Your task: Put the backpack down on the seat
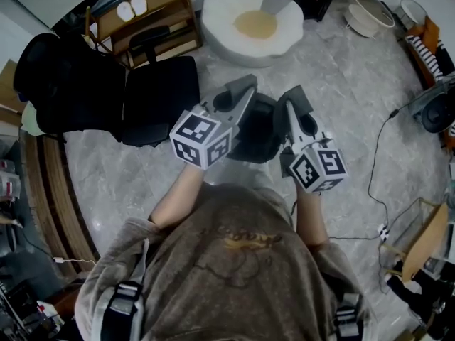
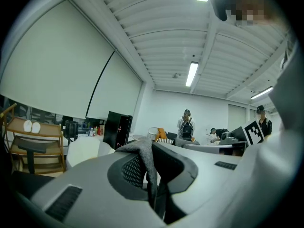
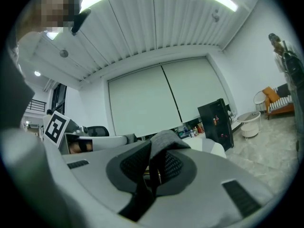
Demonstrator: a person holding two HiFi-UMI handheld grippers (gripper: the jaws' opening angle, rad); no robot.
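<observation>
A dark backpack (image 1: 257, 132) hangs between my two grippers above the marble floor, right of a black office chair. That chair's seat (image 1: 160, 98) lies to the left of the left gripper (image 1: 239, 95). In the left gripper view the gripper (image 2: 153, 177) is shut on a grey fabric strap (image 2: 144, 156) that folds over the jaws. The right gripper (image 1: 294, 104) holds the pack's other side. In the right gripper view the gripper (image 3: 154, 174) is shut on a grey strap (image 3: 164, 140) as well. Most of the backpack's body is hidden behind the grippers.
The chair's black backrest (image 1: 64, 84) is at far left. A wooden folding chair (image 1: 146, 20) and a white round cushion seat (image 1: 250, 16) stand beyond. A cable (image 1: 375, 163) runs over the floor at right, near baskets (image 1: 370, 9). People (image 2: 186, 125) stand far off.
</observation>
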